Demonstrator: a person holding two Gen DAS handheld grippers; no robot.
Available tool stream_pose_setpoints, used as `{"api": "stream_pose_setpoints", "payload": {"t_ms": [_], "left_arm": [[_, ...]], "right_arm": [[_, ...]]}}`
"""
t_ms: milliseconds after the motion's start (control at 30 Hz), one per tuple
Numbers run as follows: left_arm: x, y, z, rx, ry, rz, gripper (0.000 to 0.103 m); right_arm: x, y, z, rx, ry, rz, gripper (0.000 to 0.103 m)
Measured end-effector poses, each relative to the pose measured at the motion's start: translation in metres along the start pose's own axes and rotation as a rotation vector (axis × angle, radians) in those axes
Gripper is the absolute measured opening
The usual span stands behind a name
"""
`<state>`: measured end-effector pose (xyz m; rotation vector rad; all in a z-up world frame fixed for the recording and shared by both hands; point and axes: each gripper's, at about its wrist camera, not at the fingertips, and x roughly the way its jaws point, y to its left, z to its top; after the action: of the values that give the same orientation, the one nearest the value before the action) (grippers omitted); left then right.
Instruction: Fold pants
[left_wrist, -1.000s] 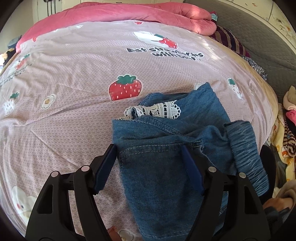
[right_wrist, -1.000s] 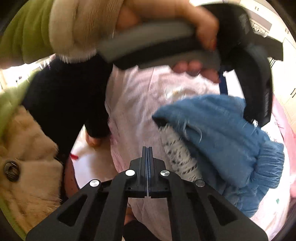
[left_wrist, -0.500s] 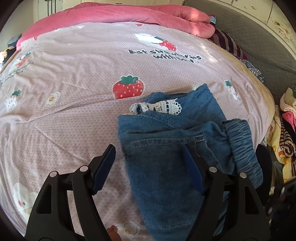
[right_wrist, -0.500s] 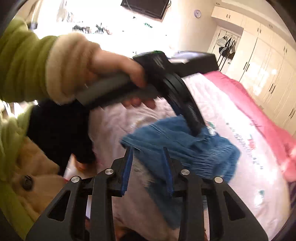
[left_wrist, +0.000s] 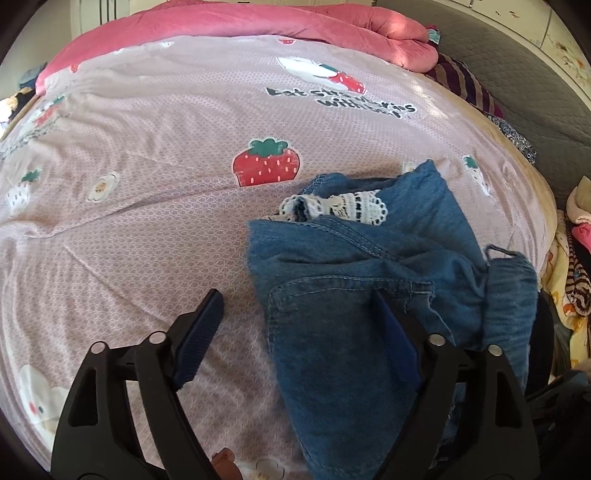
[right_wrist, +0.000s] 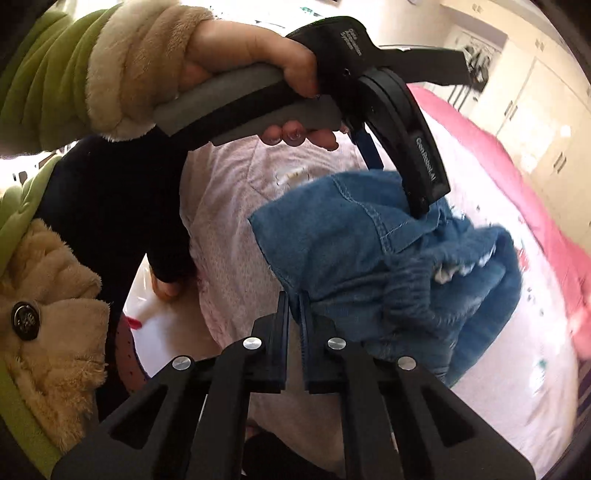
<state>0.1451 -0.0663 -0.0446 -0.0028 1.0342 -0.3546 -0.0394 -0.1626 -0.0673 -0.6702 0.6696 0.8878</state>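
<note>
Blue denim pants (left_wrist: 354, 295) with white lace trim (left_wrist: 336, 206) lie bunched on the pink strawberry bedsheet (left_wrist: 147, 192), near the bed's right edge. My left gripper (left_wrist: 295, 317) is open; its right finger rests over the denim, its left finger over bare sheet. In the right wrist view the pants (right_wrist: 369, 251) hang in a heap, and my right gripper (right_wrist: 293, 299) is nearly shut on the corner of the denim fold. The left gripper's black body (right_wrist: 406, 140), held by a hand, shows above the pants.
A pink quilt (left_wrist: 258, 22) lies along the bed's far side. Striped and patterned clothes (left_wrist: 469, 88) sit at the right edge, with more clothes (left_wrist: 576, 266) beside the bed. The person's green and beige sleeve (right_wrist: 92, 66) fills the upper left of the right wrist view.
The right gripper opened half a second ago and has now closed onto the denim corner. The left gripper drew slightly left, so the pants sit further right in its view.
</note>
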Motion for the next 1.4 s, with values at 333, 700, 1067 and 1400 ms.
{"api": "stream_pose_setpoints", "payload": {"t_ms": [333, 700, 1067, 1400], "left_arm": [[-0.045, 0.017, -0.019, -0.052, -0.078, -0.054, 0.078], [-0.064, -0.003, -0.061, -0.032, -0.075, -0.139, 0.078], [-0.051, -0.030, -0.061, 0.042, -0.055, -0.162, 0.053], [-0.043, -0.038, -0.064, 0.069, -0.050, -0.135, 0.053]], "right_arm": [[-0.105, -0.069, 0.032, 0.218, -0.246, 0.105, 0.051], [-0.019, -0.193, 0.089, 0.498, 0.023, 0.137, 0.041], [0.063, -0.175, 0.106, 0.362, 0.225, 0.134, 0.025], [0.065, -0.178, 0.112, 0.328, 0.214, 0.036, 0.002]]}}
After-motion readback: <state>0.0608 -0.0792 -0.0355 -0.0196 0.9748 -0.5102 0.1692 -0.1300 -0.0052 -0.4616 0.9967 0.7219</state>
